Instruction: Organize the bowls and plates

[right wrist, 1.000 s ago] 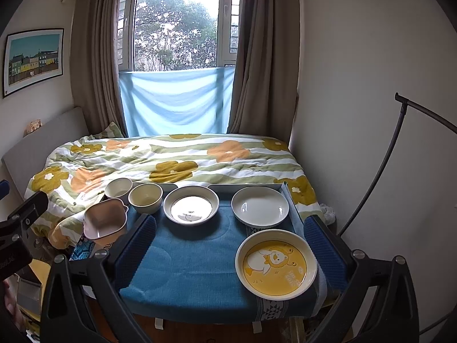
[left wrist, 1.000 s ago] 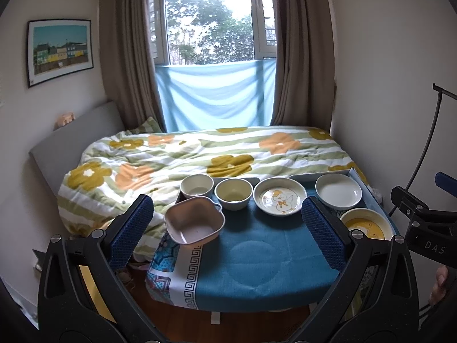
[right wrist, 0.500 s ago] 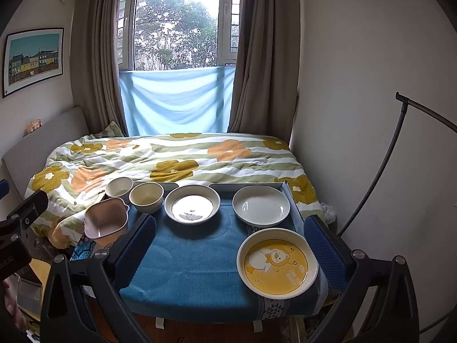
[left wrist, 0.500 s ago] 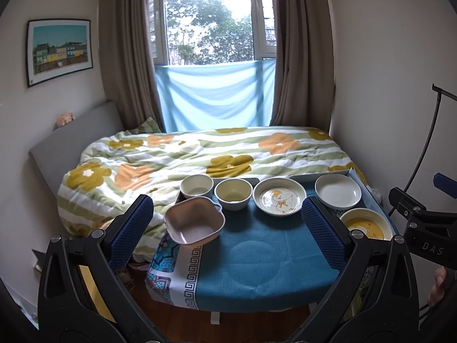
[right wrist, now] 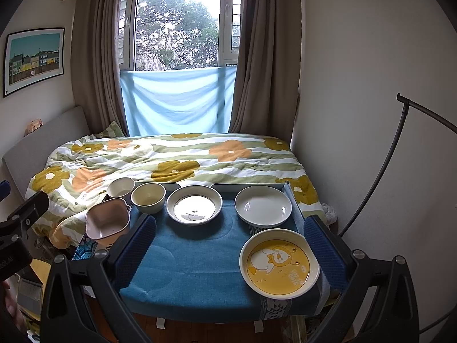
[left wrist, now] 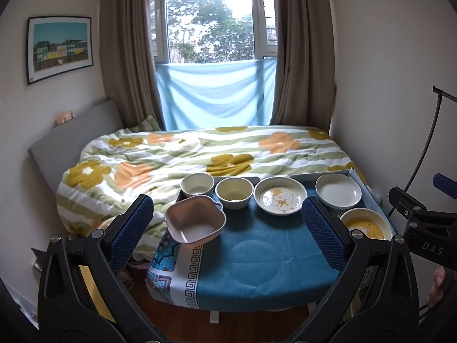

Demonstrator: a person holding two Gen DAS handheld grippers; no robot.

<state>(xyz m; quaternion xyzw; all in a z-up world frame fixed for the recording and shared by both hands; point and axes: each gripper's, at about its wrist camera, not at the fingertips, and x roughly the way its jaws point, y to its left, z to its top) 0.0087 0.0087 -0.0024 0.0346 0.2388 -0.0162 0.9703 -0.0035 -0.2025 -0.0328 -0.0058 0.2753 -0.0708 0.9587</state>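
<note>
Crockery sits spread out singly on the blue-clothed tabletop [right wrist: 197, 263], nothing stacked, so the sorting looks not yet begun. Along the far edge stand two small bowls [right wrist: 121, 187] [right wrist: 148, 197], a duck-print dish [left wrist: 280, 195] and a plain white plate [right wrist: 262, 206]. A pink square bowl [left wrist: 195, 223] sits at the near left corner and a yellow bear plate [right wrist: 279, 263] at the near right. Left gripper [left wrist: 228, 233] and right gripper [right wrist: 232, 247] both hover short of the tabletop, jaws spread wide and holding nothing. All six pieces remain to be grouped.

Yellow bear-print plate [right wrist: 278, 263], pink bowl [left wrist: 194, 223], teal tablecloth [right wrist: 197, 260], orange-and-mustard flowered quilt [left wrist: 205, 154].
</note>
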